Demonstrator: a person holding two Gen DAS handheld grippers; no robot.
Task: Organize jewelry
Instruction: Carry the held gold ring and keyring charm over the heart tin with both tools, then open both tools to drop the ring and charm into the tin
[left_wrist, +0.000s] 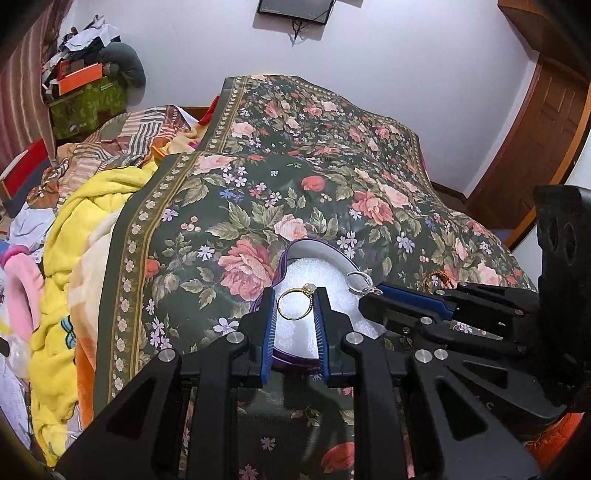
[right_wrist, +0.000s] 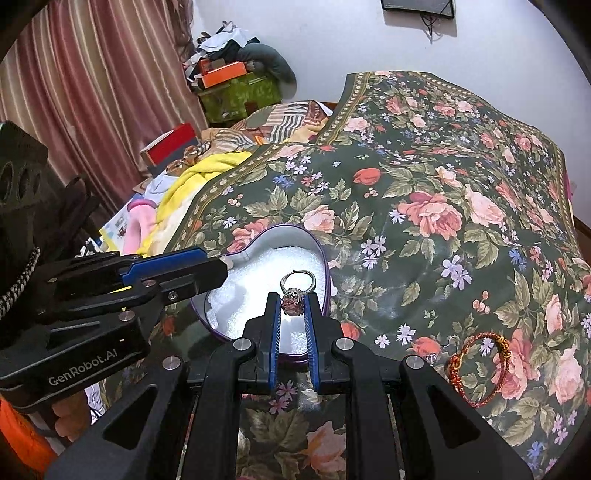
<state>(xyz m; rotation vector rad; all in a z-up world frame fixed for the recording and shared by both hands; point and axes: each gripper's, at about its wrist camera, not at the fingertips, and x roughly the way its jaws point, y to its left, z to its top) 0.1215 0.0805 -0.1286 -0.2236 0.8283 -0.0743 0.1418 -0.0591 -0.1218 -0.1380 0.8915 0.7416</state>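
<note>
While both rings hang over the heart-shaped box (right_wrist: 325, 266), I have the gold ring (left_wrist: 294, 305) pinched between my left gripper (left_wrist: 294, 306) pads, closed down to the band's width, and the silver ring (right_wrist: 296, 291) with its pink stone nipped tight at the tips of my right gripper (right_wrist: 293, 308). White foam (right_wrist: 258, 284) lines the box, which sits on the floral cloth (right_wrist: 424, 177). A red-and-gold bracelet (right_wrist: 480, 363) lies on that cloth, well to the right of the box. Off to the left I see a yellow blanket (left_wrist: 74, 229), with striped curtains (right_wrist: 92, 92) behind
</note>
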